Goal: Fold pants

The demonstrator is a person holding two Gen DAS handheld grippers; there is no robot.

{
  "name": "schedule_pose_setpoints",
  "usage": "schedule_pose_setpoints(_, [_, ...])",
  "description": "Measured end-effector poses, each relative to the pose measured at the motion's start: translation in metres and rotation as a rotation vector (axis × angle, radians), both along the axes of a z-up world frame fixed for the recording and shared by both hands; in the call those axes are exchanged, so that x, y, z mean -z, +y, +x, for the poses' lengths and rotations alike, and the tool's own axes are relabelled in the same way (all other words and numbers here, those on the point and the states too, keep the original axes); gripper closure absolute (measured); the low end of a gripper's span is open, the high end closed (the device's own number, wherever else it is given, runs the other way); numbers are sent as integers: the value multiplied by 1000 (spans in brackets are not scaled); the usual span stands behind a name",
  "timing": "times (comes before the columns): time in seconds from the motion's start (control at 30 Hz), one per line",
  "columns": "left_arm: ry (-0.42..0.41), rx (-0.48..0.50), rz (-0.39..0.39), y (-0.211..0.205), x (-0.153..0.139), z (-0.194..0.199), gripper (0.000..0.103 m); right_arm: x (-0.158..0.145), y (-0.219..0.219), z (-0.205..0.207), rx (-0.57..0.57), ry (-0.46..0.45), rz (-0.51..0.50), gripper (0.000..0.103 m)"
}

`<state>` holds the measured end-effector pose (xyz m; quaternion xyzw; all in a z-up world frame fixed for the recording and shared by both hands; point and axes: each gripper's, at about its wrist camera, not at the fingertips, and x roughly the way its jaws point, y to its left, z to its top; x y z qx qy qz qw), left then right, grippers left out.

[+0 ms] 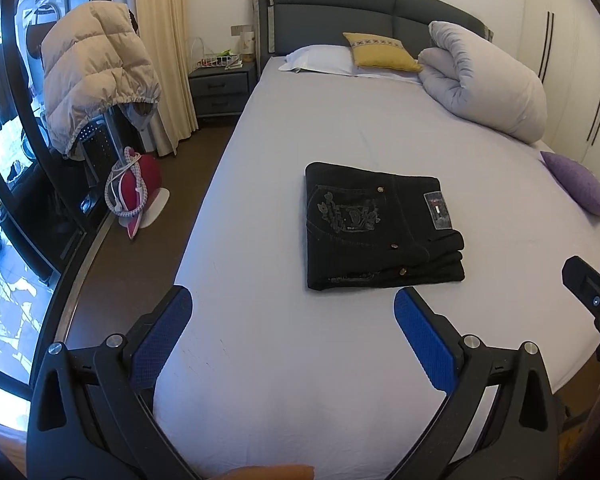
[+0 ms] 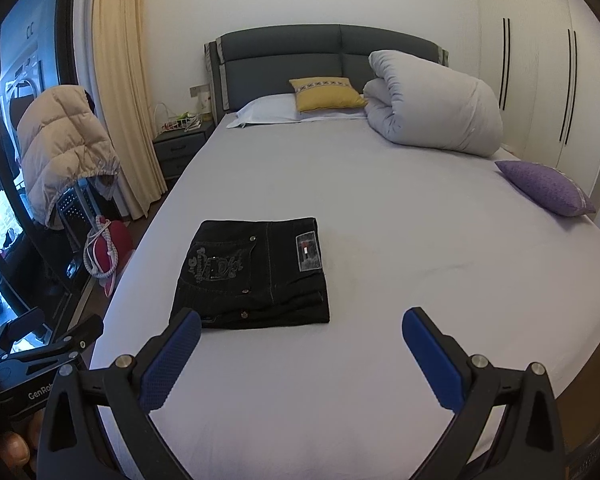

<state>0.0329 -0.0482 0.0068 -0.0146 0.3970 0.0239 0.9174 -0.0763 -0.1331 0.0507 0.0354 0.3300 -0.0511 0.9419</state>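
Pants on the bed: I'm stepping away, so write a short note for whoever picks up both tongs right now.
Left tongs: open, empty, hovering over the bed sheet just short of the pants.
Right tongs: open, empty, hovering near the pants' front edge.
Black pants: folded into a compact rectangle, lying flat mid-bed, back pocket and label up, touched by neither.
Done: the folding looks complete.
Left: perhaps only neatening the stepped layer edges on the right side.
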Motion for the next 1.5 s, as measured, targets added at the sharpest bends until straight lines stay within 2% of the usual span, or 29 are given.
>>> schedule_pose_setpoints(1.5, [10,-3,-6,-4,8,-2,0,5,2,2,-10,19,-4,0])
